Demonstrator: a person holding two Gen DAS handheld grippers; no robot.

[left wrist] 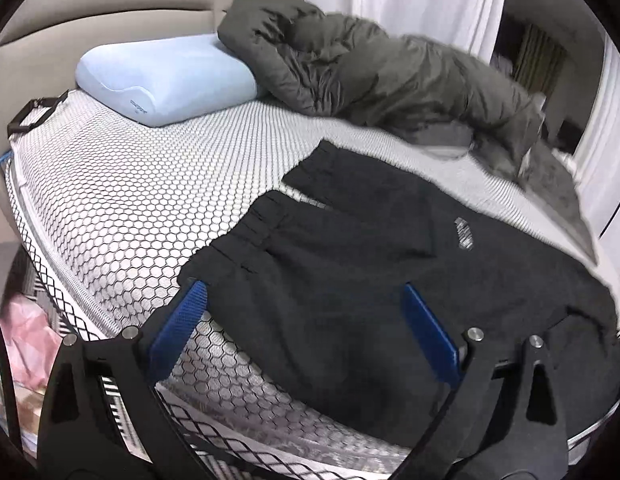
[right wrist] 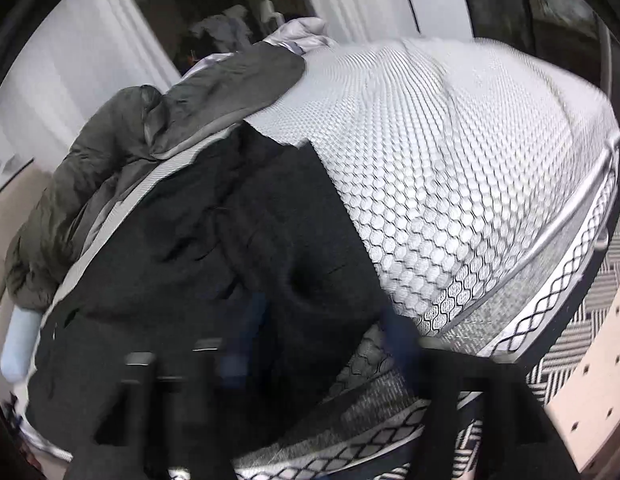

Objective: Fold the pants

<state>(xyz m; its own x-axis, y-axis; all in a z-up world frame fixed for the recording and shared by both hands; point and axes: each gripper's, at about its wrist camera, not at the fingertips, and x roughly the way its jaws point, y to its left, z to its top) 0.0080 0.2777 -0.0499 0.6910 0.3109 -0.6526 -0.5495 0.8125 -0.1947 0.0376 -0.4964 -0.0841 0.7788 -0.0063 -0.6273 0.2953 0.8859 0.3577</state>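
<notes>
The black pants (left wrist: pixel 349 272) lie at the mattress (left wrist: pixel 110 200) near edge. The left gripper (left wrist: pixel 304 320) is spread wide, waist corner between its fingers. The right gripper (right wrist: pixel 321 344) is too blurred to tell.

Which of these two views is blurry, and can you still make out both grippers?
Left wrist view: mostly sharp, with fisheye bending at the edges; the left gripper shows crisp blue fingers spread open over the black pants. Right wrist view: motion-smeared along the bottom; the right gripper is a dark blur, so its opening is unreadable; the mattress stays clearer.
</notes>
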